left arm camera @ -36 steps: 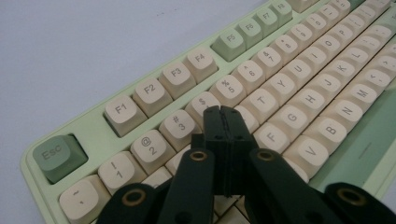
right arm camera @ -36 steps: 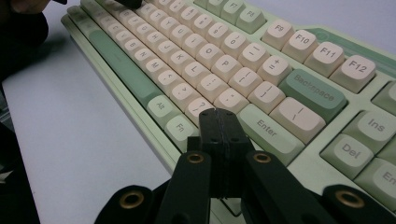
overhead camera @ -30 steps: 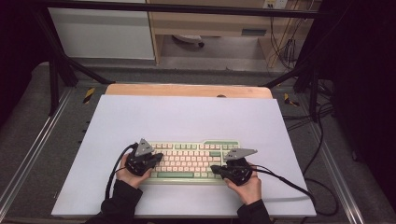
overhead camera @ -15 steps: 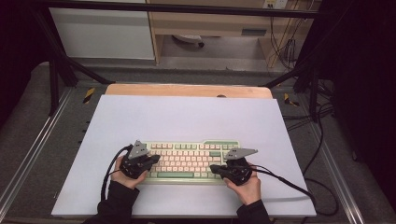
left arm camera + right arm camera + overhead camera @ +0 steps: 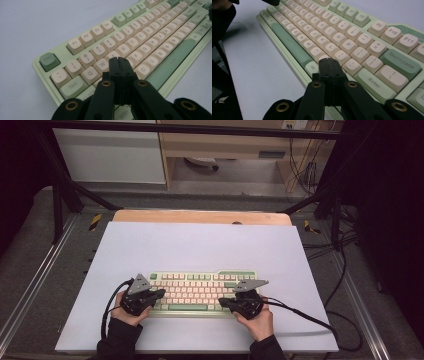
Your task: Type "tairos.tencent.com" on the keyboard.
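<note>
A pale green keyboard (image 5: 200, 290) with cream and green keys lies near the front of the white table (image 5: 200, 245). My left gripper (image 5: 159, 293) hovers over its left end, jaws pressed together with nothing between them. In the left gripper view the shut tips (image 5: 121, 60) sit above the keyboard (image 5: 155, 45), around the letter keys near W and S. My right gripper (image 5: 222, 302) is over the right end, also shut and empty. Its tips (image 5: 329, 60) hang above the keyboard (image 5: 352, 37), near the Alt key.
A wooden board (image 5: 200, 216) edges the table's far side. Black cables (image 5: 300, 312) trail from the right gripper across the table to the right. Metal frame rails (image 5: 30, 285) run along both sides. The other hand's sleeve (image 5: 222, 17) shows at the far end of the keyboard.
The left hand and its gripper have shifted slightly left and toward the front along the keyboard's left end. The right gripper has stayed where it was.
</note>
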`<state>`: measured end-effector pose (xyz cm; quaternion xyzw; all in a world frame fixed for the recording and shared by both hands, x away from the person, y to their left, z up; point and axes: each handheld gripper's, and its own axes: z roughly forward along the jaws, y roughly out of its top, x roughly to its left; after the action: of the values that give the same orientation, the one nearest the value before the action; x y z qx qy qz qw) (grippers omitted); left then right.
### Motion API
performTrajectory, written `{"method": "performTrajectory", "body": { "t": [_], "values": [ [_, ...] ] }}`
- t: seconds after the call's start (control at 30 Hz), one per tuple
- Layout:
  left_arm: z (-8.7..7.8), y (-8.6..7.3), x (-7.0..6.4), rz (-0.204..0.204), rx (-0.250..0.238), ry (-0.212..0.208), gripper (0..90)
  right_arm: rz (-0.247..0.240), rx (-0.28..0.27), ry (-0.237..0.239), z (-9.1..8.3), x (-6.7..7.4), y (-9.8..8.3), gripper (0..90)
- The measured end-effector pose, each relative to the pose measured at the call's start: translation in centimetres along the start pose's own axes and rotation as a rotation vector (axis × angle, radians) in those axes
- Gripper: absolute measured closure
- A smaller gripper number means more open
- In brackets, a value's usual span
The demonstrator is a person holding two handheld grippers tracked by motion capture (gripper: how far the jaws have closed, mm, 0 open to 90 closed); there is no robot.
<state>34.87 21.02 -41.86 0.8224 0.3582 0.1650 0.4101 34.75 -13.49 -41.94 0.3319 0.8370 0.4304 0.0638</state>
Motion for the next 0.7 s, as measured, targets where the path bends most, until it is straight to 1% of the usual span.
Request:
{"method": "performTrajectory", "body": {
  "t": [0.13,0.33,0.47,0.53,0.7],
  "values": [
    [-0.4,-0.3,0.2,-0.004,-0.006,-0.001,89.9,-0.007,0.012,0.008,0.6,0.4,0.2,90.0],
    [-0.7,-0.5,0.4,-0.007,-0.009,-0.002,89.9,-0.008,0.008,0.019,1.3,0.9,0.9,90.0],
    [-0.8,-0.6,0.5,-0.013,-0.01,-0.003,89.9,-0.01,0.0,0.022,1.8,1.3,1.3,90.0],
    [-0.7,-0.6,0.6,-0.014,-0.01,-0.005,89.9,-0.011,0.008,0.021,2.2,1.5,1.4,90.0],
    [-0.8,-0.6,0.6,-0.016,-0.014,-0.005,89.9,-0.011,0.005,0.025,2.9,1.9,1.9,90.0]
  ]
}}
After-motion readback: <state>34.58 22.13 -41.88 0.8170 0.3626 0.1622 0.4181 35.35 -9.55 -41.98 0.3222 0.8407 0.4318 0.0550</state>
